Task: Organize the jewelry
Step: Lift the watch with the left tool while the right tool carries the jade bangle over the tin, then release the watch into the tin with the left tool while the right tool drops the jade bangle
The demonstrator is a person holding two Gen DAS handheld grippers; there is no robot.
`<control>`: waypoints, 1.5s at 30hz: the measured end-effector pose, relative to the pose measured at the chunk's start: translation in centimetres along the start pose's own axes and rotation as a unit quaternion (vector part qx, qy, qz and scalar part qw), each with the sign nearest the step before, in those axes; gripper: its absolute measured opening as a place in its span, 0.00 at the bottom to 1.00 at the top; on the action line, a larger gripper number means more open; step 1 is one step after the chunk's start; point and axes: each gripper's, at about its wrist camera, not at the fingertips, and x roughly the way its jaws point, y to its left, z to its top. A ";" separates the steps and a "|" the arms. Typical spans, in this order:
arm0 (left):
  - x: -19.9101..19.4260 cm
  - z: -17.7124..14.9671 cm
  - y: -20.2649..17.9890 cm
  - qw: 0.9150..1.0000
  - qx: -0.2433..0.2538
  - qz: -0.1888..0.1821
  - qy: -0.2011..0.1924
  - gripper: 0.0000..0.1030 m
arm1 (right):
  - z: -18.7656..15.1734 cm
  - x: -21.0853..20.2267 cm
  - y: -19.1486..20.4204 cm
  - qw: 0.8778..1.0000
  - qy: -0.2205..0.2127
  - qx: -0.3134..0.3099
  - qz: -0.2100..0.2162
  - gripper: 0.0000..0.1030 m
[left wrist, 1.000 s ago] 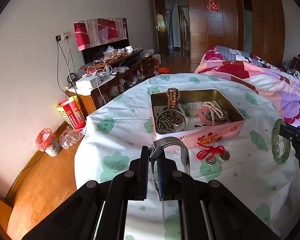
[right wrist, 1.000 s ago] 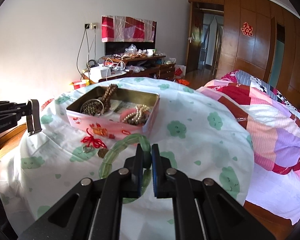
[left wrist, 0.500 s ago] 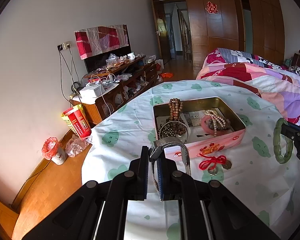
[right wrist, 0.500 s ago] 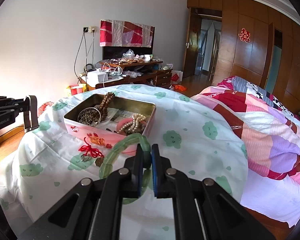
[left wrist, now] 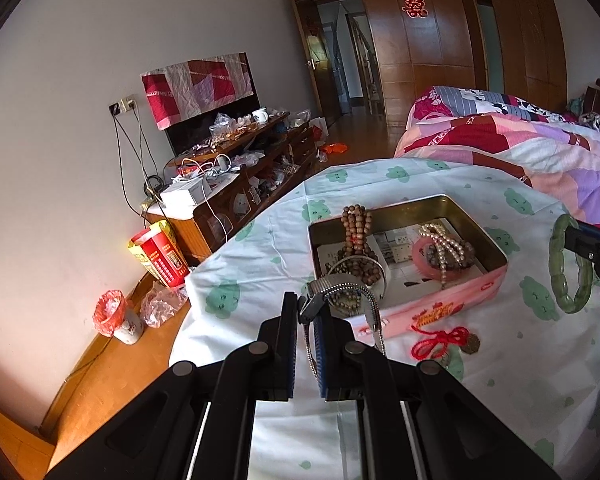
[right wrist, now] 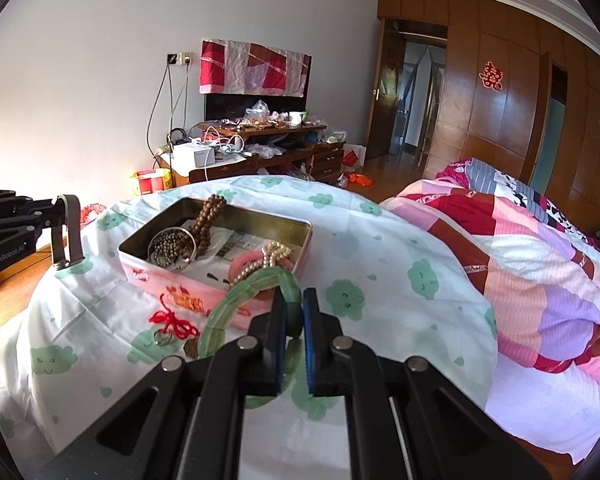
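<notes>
- Holding a silver mesh watch band, left gripper has its fingers nearly together on the band's near end; band loops up and hangs clear of the bench
- Right gripper: fingers pinched narrow on a green jade bangle, raised above the cloth-covered bench, right of the tin in the left wrist view
- Pink tin sits open mid-bench, beyond both grippers
- Inside tin: brown wooden bead strand draped over far-left rim, dark bead coil with a metal ring at left, pearl strand on a pink ring at right
- Red knotted cord with coin charm lies on the cloth just near side of tin, touching nothing held
</notes>
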 end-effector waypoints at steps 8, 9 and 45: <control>1.4 2.1 -0.4 1.000 0.020 -0.001 0.003 0.07 | 2.1 1.2 0.1 1.000 -0.007 -0.010 -0.001 0.08; 1.6 2.3 -0.5 1.000 0.021 -0.002 0.004 0.07 | 2.3 1.4 0.1 1.000 -0.007 -0.010 -0.001 0.08; 12.4 4.4 -2.5 0.997 0.033 0.004 0.075 0.07 | 5.1 10.6 2.7 0.998 0.041 -0.050 0.002 0.09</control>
